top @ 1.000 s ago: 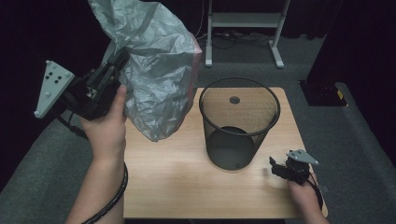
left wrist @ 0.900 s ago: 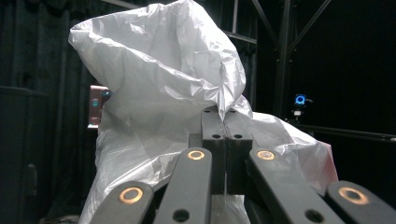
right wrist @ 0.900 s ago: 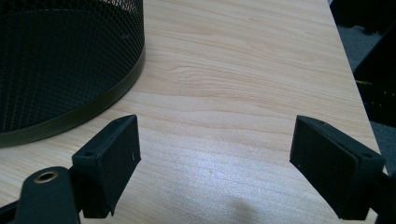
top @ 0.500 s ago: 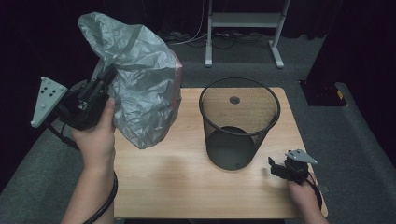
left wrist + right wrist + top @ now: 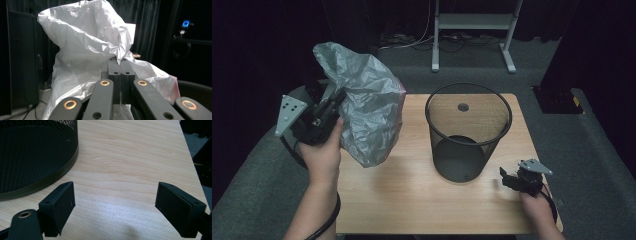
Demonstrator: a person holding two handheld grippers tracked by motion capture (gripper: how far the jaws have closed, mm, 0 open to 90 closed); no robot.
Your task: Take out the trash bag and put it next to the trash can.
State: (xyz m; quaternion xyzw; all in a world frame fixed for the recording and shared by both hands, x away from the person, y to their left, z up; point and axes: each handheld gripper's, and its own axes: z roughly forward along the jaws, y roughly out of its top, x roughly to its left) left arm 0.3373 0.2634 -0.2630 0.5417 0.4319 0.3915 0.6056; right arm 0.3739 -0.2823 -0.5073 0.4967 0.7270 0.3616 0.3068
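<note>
**A Thin Bag Held Up Beside the Bin**

The grey plastic bag (image 5: 364,112) hangs in the air over the left edge of the desk (image 5: 412,195). It is puffed up and crinkly. It looks very light and soft, and it would fold or flop at any push. It may be slippery too, so a thin pinch of it could slide out. The best place to hold it is near the rim of its open end, where the plastic can bunch up.

The left gripper (image 5: 328,107) is squeezed tight on a fold of the bag. In the left gripper view its jaws press together with the plastic caught between them.

The black wire bin (image 5: 468,131) stands upright near the middle of the desk, just beside the bag.

The right gripper (image 5: 512,179) rests near the right front corner, jaws wide apart, holding nothing.
</note>
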